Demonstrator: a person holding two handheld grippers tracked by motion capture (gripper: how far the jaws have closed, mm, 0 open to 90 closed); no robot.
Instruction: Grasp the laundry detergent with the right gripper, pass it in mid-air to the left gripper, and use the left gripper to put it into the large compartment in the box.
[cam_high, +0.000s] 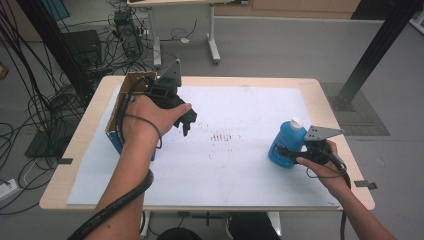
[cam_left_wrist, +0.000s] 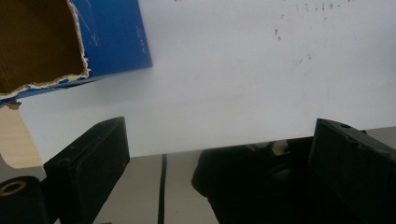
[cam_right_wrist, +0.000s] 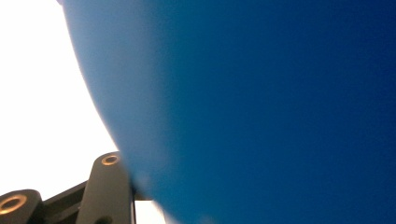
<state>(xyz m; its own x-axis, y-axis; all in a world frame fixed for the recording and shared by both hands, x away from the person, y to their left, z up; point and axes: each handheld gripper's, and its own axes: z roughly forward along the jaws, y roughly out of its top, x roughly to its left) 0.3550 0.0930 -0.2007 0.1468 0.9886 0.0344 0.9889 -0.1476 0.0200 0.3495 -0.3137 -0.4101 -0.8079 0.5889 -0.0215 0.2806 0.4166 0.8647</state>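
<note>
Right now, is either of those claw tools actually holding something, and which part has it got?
The right gripper is closed on the blue bottle, low on its body, well below the white cap. The left gripper holds nothing; its jaws stand apart above the white sheet.

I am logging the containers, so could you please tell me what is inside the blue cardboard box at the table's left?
The blue box has a torn open top showing bare brown cardboard walls inside. Its bottom lies beyond what the left gripper view takes in, and the left hand covers it from above.

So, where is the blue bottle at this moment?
In the high view the blue bottle stands on the right side of the white sheet, near the table's right edge, with the right claw closed around its lower body.
</note>
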